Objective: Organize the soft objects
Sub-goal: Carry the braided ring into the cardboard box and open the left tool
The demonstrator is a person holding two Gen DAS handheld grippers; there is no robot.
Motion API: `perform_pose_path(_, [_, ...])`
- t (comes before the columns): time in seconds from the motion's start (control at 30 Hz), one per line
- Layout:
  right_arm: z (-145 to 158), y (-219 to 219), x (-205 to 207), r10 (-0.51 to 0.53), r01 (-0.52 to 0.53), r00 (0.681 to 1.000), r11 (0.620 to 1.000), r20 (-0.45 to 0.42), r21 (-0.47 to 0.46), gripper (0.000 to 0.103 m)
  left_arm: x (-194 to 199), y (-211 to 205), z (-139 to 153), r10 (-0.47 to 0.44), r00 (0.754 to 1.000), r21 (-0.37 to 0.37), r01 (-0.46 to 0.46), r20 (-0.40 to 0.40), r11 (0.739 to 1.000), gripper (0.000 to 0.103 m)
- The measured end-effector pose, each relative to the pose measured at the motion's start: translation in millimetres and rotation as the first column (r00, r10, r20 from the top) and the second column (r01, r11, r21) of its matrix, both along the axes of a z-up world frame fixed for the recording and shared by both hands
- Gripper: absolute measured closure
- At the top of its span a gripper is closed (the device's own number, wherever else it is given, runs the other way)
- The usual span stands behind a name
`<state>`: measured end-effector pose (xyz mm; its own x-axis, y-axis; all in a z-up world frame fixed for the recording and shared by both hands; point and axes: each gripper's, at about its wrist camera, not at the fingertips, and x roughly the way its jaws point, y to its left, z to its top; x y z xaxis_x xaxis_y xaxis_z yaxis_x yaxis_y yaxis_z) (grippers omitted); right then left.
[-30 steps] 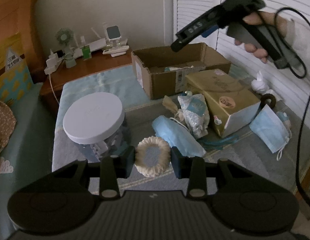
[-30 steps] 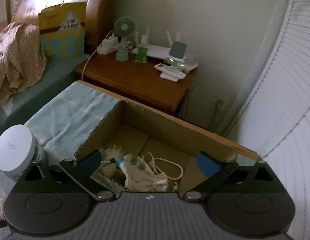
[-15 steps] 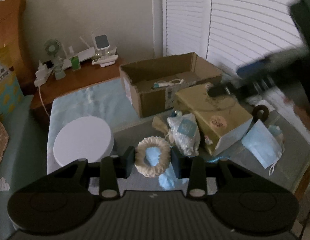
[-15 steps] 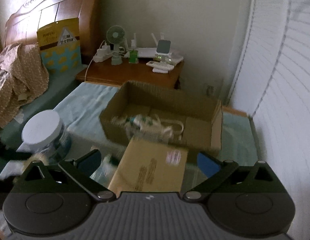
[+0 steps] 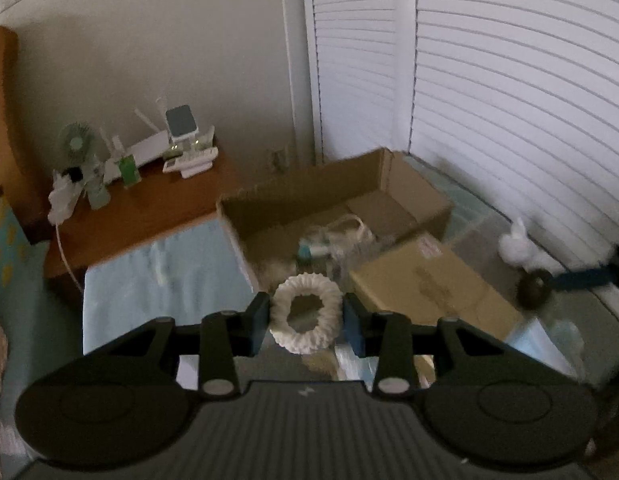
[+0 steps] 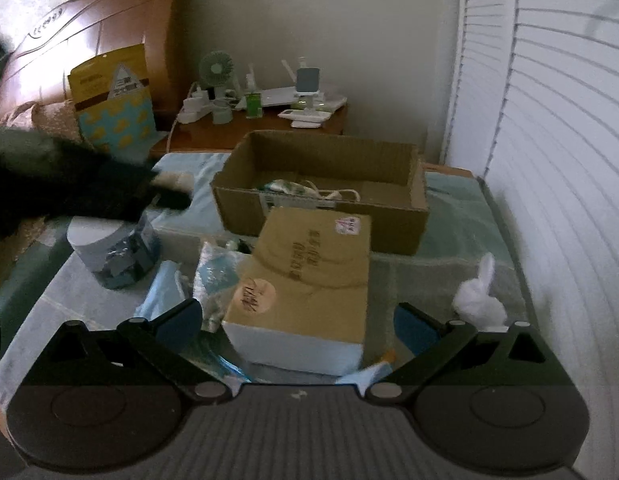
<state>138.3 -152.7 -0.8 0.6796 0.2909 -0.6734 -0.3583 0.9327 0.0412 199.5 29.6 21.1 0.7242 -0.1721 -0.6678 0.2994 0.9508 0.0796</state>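
Note:
My left gripper [image 5: 305, 316] carries a white ruffled scrunchie [image 5: 309, 282] in the air, in front of the open cardboard box [image 5: 301, 190]. Its jaws are opening, and both pads still touch the scrunchie. Drawstring bags and cord lie inside the box [image 6: 321, 216]. In the right wrist view the left gripper is a dark blur with the scrunchie [image 6: 175, 179] at its tip, left of the box. My right gripper [image 6: 295, 320] is open with nothing held, hovering over the closed tan carton [image 6: 309, 284]. A white fluffy item [image 6: 479, 304] lies to its right.
A jar with a white lid [image 6: 113, 252], blue face masks [image 6: 161, 292] and a crinkly plastic bag [image 6: 215, 276] lie left of the carton. A wooden nightstand [image 6: 269, 120] with a fan and gadgets stands behind. White louvred doors [image 6: 549, 160] close off the right side.
My left gripper rose and moved forward with the scrunchie, from the clutter near the jar to the open box. My right gripper drew back from over the box to the tan carton.

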Motion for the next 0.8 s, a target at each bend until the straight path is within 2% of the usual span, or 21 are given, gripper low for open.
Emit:
perform_pose_path(0.23, [4,-16,-5,-0.033,0.033,0.999,0.999,0.017,-0.01,0.0,71,-7,0,0.05,0.999,-0.027,-0.05,0.003,0.998,0.061])
perform_pose_path(0.27, [5,-20,-6,-0.037,0.037,0.999,0.999,0.016,-0.005,0.0,78,-8,-1,0.055,0.998,-0.025,-0.055,0.001,0.998,0.049])
perform_pose_path(0.3, [6,-23,-6,-0.041,0.041,0.999,0.999,0.015,-0.001,0.0,85,-9,-2,0.064,0.998,-0.019,-0.064,-0.003,0.998,0.029])
perform_pose_path(0.37, [6,-28,-6,-0.053,0.053,0.998,0.999,0.017,0.003,0.0,91,-10,-3,0.099,0.995,-0.02,-0.098,0.022,0.995,0.017])
perform_pose_path(0.5, [7,-34,-9,-0.067,0.067,0.997,0.998,0.023,0.002,0.0,84,-7,0,0.102,0.994,-0.027,-0.101,0.037,0.995,0.013])
perform_pose_path(0.57, [8,-36,-9,-0.065,0.065,0.998,0.998,0.022,0.009,0.0,73,-5,3,0.096,0.994,-0.026,-0.095,0.049,0.995,0.008])
perform_pose_path(0.7, [10,-39,-13,-0.07,0.069,0.997,0.998,0.032,0.013,0.0,48,-2,7,0.093,0.993,-0.01,-0.093,0.066,0.996,0.007])
perform_pose_path(0.8, [9,-42,-19,-0.072,0.071,0.997,0.997,0.035,0.013,0.0,24,3,7,0.104,0.992,-0.032,-0.102,0.067,0.994,0.004])
